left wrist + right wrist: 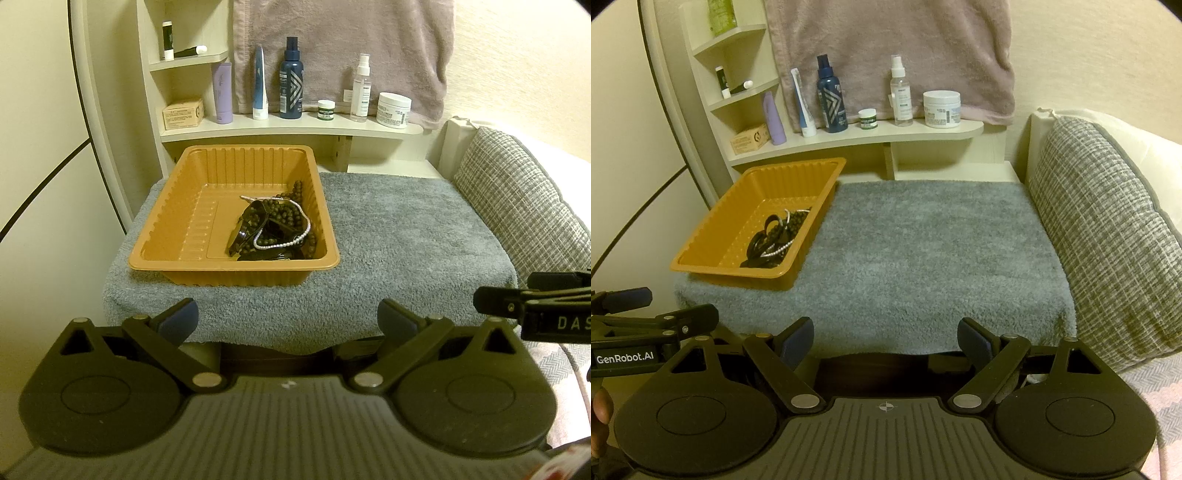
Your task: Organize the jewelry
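Orange tray (166, 236) holds jewelry (275, 229) | left gripper (288, 317) apart, empty, angled down | right gripper (886, 339) likewise

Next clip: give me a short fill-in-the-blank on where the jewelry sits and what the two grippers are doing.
1. The white bead strand lies inside the ____ tray.
2. The tray rests on a grey ____.
3. Both the left gripper and the right gripper have their jaws ____, with nothing between them.
4. On the shelf behind, the dark blue bottle stands ____.

Missing words: orange; towel; open; upright
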Action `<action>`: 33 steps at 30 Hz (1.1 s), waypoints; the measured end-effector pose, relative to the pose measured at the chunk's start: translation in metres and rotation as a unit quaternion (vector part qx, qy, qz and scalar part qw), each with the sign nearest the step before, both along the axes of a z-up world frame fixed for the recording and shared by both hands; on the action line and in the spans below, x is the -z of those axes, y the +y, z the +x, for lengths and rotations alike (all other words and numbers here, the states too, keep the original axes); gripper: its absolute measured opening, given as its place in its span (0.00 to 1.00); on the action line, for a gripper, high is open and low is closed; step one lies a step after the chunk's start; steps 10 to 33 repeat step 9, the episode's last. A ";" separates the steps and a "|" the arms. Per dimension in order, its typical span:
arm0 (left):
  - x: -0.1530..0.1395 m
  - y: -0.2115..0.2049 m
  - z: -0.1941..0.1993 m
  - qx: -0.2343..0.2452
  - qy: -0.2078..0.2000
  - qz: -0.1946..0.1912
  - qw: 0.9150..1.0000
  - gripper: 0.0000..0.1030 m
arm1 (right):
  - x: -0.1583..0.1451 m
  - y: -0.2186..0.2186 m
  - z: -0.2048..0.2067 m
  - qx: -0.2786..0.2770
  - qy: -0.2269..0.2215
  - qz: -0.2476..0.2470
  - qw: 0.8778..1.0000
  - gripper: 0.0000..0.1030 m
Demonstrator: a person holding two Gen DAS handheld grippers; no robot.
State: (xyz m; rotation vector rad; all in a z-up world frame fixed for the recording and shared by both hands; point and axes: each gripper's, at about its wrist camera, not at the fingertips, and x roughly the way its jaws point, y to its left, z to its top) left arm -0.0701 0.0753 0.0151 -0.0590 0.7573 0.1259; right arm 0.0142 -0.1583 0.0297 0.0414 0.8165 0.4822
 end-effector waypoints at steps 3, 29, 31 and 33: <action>0.000 0.000 0.000 0.001 0.000 0.000 1.000 0.99 | 0.000 0.000 0.000 0.000 0.000 0.000 1.000 0.82; -0.001 0.000 -0.003 0.002 -0.011 -0.003 1.000 1.00 | 0.000 0.000 0.000 0.000 0.001 0.001 1.000 0.82; -0.001 0.000 -0.003 0.002 -0.011 -0.003 1.000 1.00 | 0.000 0.000 0.000 0.000 0.001 0.001 1.000 0.82; -0.001 0.000 -0.003 0.002 -0.011 -0.003 1.000 1.00 | 0.000 0.000 0.000 0.000 0.001 0.001 1.000 0.82</action>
